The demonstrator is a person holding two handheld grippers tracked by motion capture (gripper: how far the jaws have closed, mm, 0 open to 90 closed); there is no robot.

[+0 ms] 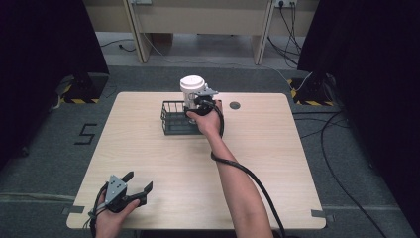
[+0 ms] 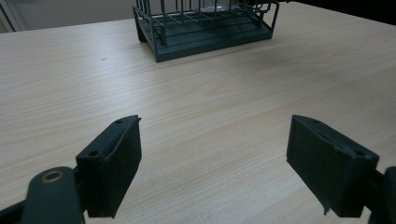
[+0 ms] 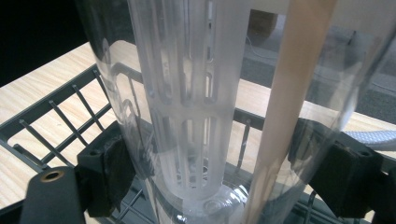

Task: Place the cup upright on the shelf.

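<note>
From the high view, a clear plastic bottle with a white lid (image 1: 192,89) is seen held upright in the dark wire basket (image 1: 174,119) by the right gripper (image 1: 198,104). In the left gripper view, the left gripper (image 2: 215,163) is spread wide and empty over the pale wooden table (image 2: 210,93). In the right gripper view, the bottle (image 3: 196,93) is clamped on both sides.

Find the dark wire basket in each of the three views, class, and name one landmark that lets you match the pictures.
High view: the wire basket sits at the table's far centre, just left of the right gripper.
Left gripper view: top centre, far beyond the open jaws.
Right gripper view: its rim and bars lie left, behind the clear bottle.
Shared landmark: the light wooden table, on which the basket stands.
</note>
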